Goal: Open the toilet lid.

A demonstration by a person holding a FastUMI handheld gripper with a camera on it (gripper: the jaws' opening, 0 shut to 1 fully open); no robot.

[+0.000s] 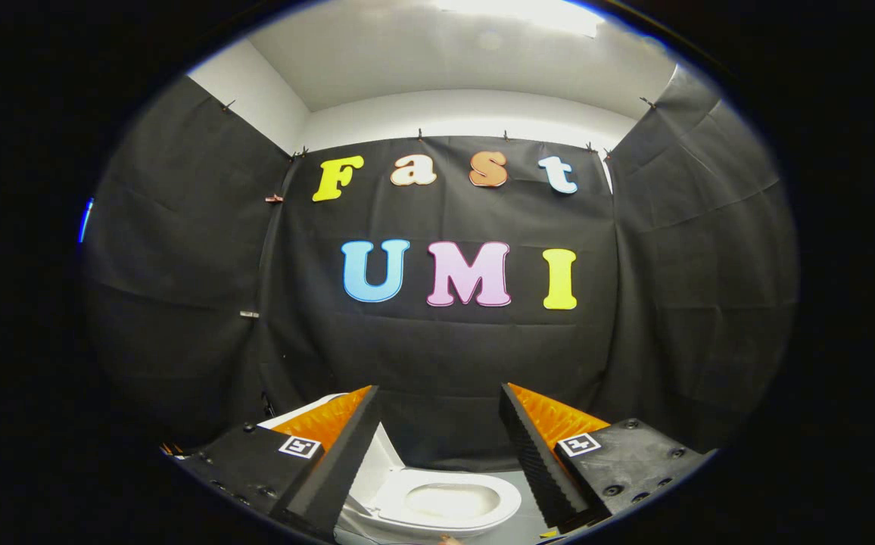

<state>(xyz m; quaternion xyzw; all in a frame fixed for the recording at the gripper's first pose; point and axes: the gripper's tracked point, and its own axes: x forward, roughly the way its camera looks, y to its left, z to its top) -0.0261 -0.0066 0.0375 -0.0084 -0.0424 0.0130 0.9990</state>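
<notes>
A white toilet (483, 515) stands low down, below and between my fingers. Its lid (386, 454) is raised and stands upright on the left side, partly hidden behind my left finger (339, 446). The seat ring and the open bowl (453, 499) lie bare. My gripper (437, 390) is open, its fingers wide apart with nothing between them. It is held above the toilet and apart from it, facing the back wall.
Black cloth walls close the booth at the back (445, 356), left (180, 265) and right (695, 265). Above them are a white wall and ceiling (453, 76). A strip of grey floor (517, 526) shows beside the toilet.
</notes>
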